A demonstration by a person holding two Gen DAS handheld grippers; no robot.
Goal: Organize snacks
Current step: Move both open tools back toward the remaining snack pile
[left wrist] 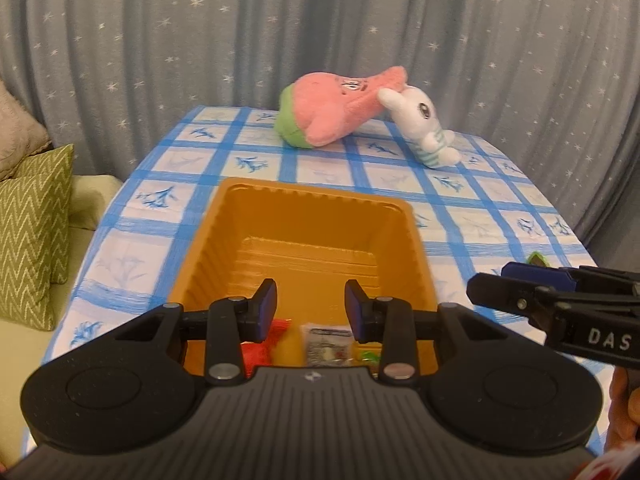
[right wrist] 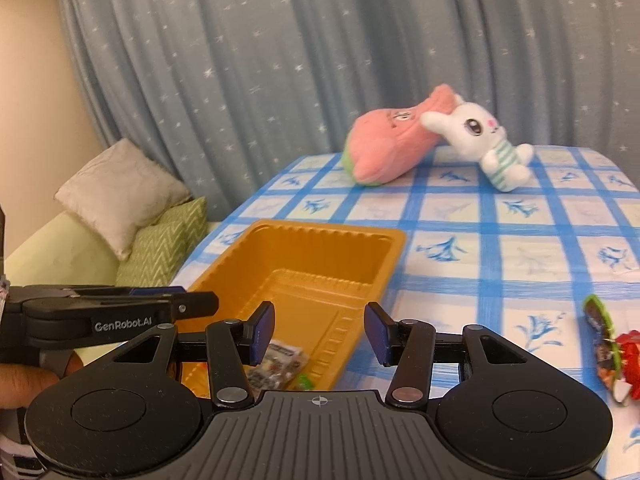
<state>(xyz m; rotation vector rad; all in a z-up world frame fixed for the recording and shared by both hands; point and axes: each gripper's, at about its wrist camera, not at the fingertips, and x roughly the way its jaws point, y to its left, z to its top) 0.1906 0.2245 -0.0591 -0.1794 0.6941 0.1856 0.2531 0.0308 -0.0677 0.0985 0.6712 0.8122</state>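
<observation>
left tool (left wrist: 311, 304) over tray (left wrist: 224, 240), fingers apart

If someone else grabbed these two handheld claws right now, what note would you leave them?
Left gripper: open, empty, above the near end of the orange plastic tray.
Right gripper: open, empty, beside the tray's right side.
Done: several wrapped snacks lie in the tray's near end.
Left: two snack packets, green-edged and red, sit on the blue checked tablecloth to the right; probably next.
The pink plush toy and white plush bunny lie at the far end.
</observation>
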